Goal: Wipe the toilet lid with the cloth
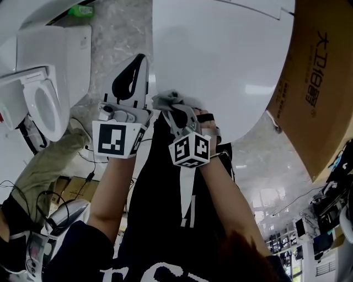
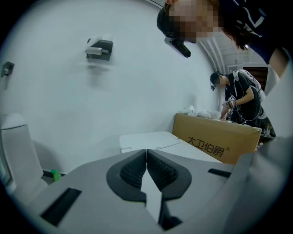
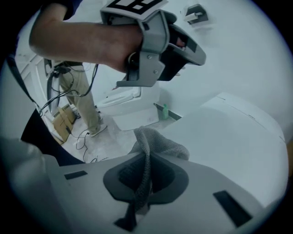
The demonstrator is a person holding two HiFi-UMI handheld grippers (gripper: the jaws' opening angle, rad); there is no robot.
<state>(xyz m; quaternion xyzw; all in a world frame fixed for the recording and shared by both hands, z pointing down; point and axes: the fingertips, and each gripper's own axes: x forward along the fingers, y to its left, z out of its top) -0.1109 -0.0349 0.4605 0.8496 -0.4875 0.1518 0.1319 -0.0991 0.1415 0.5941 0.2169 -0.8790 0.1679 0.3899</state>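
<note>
Grey cloth (image 3: 153, 146) clamped in right gripper (image 1: 175, 110) jaws, at the toilet lid (image 1: 220, 60) edge — wiping seemingly barely begun; left gripper (image 2: 146, 157) jaws together, empty.

— Where's the cloth (image 1: 165, 101)?
— At the lid's (image 1: 220, 60) 7 o'clock edge, between the right gripper's (image 1: 174, 112) jaws. Left gripper (image 1: 139, 65) just beside, at 9.
— Around the lid?
— Box (image 1: 320, 82) at 3 o'clock, second toilet (image 1: 44, 93) at 9, bottle (image 1: 81, 10) at 10.

Left gripper (image 2: 146, 160): jaws pressed together, empty. Right gripper (image 3: 145, 171): jaws clamped on cloth (image 3: 158, 141), close beside the left. Left forearm (image 1: 113, 187) and right forearm (image 1: 226, 184) bare, extended forward
</note>
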